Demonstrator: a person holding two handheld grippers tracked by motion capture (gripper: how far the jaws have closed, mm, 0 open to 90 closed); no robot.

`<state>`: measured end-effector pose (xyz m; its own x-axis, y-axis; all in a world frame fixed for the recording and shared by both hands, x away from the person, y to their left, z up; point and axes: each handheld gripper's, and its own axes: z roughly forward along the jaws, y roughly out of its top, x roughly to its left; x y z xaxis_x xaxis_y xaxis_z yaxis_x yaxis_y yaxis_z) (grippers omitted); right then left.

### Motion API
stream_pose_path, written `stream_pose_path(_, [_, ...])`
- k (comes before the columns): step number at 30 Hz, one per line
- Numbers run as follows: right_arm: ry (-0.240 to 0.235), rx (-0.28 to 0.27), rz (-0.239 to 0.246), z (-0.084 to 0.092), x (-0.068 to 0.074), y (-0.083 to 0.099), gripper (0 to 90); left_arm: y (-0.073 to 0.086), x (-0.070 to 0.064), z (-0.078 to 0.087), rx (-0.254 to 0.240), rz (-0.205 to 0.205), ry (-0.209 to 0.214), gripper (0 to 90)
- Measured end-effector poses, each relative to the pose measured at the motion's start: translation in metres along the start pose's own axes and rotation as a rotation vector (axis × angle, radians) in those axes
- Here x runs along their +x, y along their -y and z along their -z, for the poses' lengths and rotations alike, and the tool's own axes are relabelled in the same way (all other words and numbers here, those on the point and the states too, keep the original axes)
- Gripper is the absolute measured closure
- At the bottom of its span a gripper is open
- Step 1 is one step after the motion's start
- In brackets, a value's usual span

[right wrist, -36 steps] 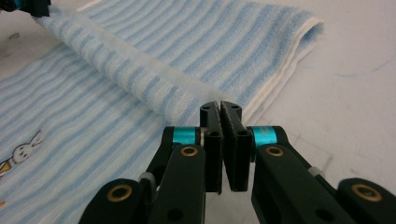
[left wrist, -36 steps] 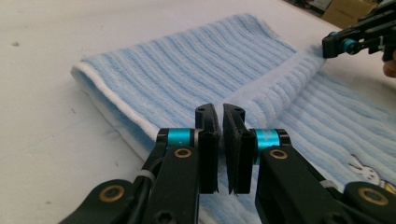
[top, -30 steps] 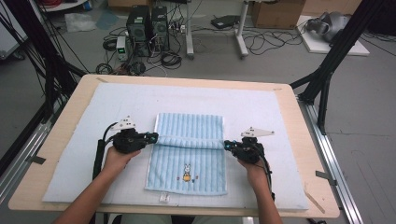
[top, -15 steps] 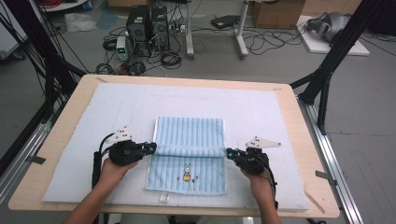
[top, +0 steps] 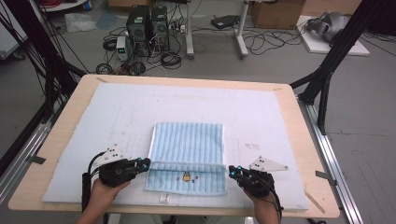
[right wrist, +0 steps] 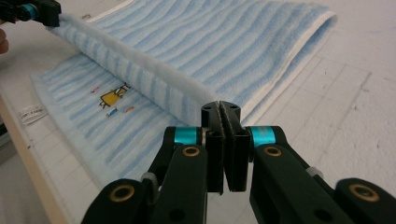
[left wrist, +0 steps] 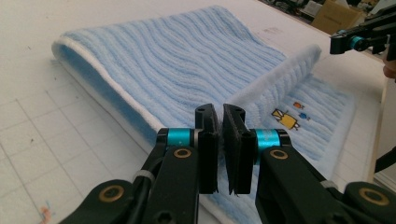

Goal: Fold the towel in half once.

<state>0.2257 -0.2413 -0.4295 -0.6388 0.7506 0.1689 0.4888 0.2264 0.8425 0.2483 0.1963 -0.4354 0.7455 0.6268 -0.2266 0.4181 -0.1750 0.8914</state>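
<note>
A light blue striped towel [top: 187, 142] lies on the white mat, its far part folded over toward me. The lifted edge runs as a ridge between both grippers, above the small yellow cartoon print [top: 186, 177]. My left gripper [top: 145, 162] is shut on the ridge's left corner; in the left gripper view its jaws [left wrist: 220, 112] pinch the towel [left wrist: 187, 60] edge. My right gripper [top: 232, 170] is shut on the right corner, and in the right gripper view the towel [right wrist: 210, 42] meets its closed jaws [right wrist: 220, 109]. Each gripper view shows the other gripper far off.
The white mat [top: 116, 112] covers a wooden table [top: 299, 121]. A small white label [top: 163, 198] sticks out at the towel's near edge. A wooden stick [top: 312, 198] lies at the near right corner. Black frame legs, computers and cables stand beyond the table.
Both hands have moved toward the near edge of the table, dragging the towel's held edge over its lower part. The fold now covers more of the towel, close to the cartoon print.
</note>
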Motion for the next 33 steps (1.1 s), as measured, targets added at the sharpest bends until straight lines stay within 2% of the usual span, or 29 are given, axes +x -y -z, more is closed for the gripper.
stream_pose_path(2, [0.009,-0.011,0.0,0.002,0.003,0.003,78.8,0.004,-0.004,0.0,0.007,-0.006,-0.004,84.0])
stream_pose_path(5, [0.027,-0.029,-0.032,0.0,0.004,0.005,62.6,0.008,-0.006,-0.001,0.018,-0.009,-0.011,83.9])
stream_pose_path(6, [0.015,-0.034,-0.05,-0.001,0.005,0.006,60.1,0.008,-0.007,-0.001,0.018,-0.01,-0.013,83.9])
stream_pose_path(9, [-0.015,-0.025,-0.039,-0.008,0.01,0.005,56.6,0.01,-0.008,0.001,0.017,-0.007,-0.019,83.9])
stream_pose_path(15, [-0.048,0.07,0.076,-0.022,0.024,0.004,61.0,0.011,-0.008,0.0,0.02,-0.011,-0.014,83.9])
stream_pose_path(18, [-0.022,0.103,0.138,-0.025,0.027,0.005,80.0,0.011,-0.007,0.0,0.022,-0.01,-0.007,84.0])
stream_pose_path(19, [-0.022,0.098,0.142,-0.025,0.027,0.005,84.1,0.012,-0.007,0.0,0.02,-0.008,-0.007,83.9])
stream_pose_path(21, [-0.029,0.089,0.133,-0.022,0.027,0.005,86.1,0.011,-0.008,0.001,0.02,-0.008,-0.004,84.0])
stream_pose_path(26, [-0.047,0.085,0.142,-0.016,0.028,0.004,86.9,0.011,-0.012,0.005,0.009,-0.002,0.01,83.9])
stream_pose_path(29, [-0.076,0.068,0.15,-0.007,0.03,0.002,86.9,0.01,-0.014,0.01,0.003,0.0,0.019,83.9])
stream_pose_path(33, [-0.096,0.076,0.156,-0.001,0.033,0.003,86.8,0.015,-0.018,0.013,0.017,0.002,0.029,83.8])
